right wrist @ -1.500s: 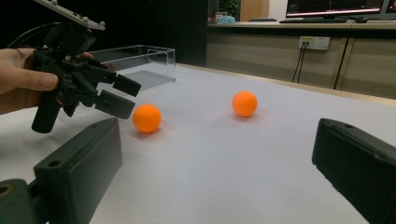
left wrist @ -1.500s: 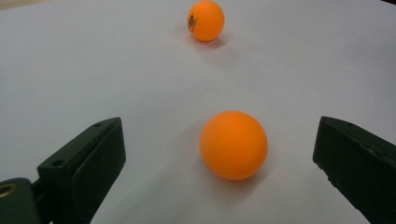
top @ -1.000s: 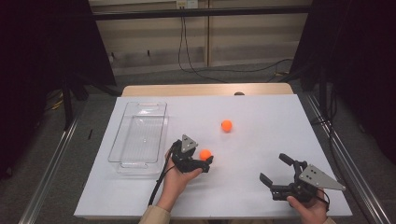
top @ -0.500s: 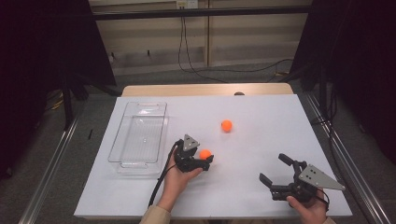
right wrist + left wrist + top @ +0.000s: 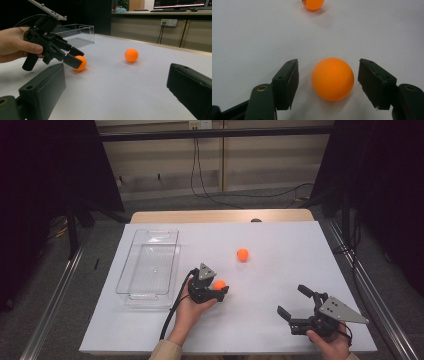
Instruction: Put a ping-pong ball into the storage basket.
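Left tool [image 5: 221,291]: jaws have just been closing w/ near ball [image 5: 332,79] between them on bench [image 5: 280,270]; gaps both sides, pads not touching yet, so no grip. Likely pick-up for tray [image 5: 148,265]. Far ball [image 5: 242,254] apart. Right tool [image 5: 296,307] wide open, holds nothing.

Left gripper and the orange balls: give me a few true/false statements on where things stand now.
1. The near orange ball sits between the jaws of the left gripper. True.
2. The pads press on that ball. False: the jaws have just been closing, but a gap shows on each side.
3. The far orange ball lies in the clear plastic tray. False: it rests on the white table, apart from the tray.
4. The right gripper is open and holds nothing. True.
5. Three balls are on the table. False: two.
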Demonstrator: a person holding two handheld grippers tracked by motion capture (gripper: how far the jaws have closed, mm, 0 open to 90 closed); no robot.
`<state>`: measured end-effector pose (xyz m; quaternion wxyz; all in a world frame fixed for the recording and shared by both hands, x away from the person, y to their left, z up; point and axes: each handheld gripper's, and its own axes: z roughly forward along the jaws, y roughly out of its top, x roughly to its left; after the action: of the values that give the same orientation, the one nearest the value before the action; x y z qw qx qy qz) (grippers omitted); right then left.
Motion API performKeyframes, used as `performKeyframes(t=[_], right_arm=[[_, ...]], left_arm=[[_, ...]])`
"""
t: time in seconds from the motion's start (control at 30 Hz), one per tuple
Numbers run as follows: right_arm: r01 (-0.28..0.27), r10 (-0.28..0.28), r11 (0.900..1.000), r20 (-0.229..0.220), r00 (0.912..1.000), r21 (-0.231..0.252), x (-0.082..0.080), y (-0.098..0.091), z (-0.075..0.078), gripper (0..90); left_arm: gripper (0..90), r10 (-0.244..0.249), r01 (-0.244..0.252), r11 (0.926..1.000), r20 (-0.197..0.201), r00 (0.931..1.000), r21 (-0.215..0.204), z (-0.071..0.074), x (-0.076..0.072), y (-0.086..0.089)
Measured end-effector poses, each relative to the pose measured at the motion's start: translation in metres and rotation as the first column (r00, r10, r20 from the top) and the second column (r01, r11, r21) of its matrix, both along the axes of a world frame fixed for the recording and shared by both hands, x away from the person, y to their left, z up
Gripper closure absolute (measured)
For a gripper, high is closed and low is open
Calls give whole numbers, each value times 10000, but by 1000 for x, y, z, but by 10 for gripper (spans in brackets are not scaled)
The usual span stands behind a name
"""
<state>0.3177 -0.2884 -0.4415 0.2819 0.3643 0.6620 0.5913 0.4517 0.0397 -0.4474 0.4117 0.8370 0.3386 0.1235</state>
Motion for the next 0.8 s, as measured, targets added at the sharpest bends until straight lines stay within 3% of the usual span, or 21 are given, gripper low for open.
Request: performKeyframes(t=[0.3,0.43,0.8], right_arm=[[-13,13,10000,31,10000,-2,1,0,0,14],[-3,3,10000,46,10000,19,1,0,0,14],[49,-49,10000,38,10000,29,0,0,0,14]], left_arm=[[386,-226,225,9997,-316,9992,-46,-3,0,-3],[403,-227,235,9996,-450,9987,155,-4,0,-3],[434,-282,285,9996,-647,9975,27,-6,0,-5]])
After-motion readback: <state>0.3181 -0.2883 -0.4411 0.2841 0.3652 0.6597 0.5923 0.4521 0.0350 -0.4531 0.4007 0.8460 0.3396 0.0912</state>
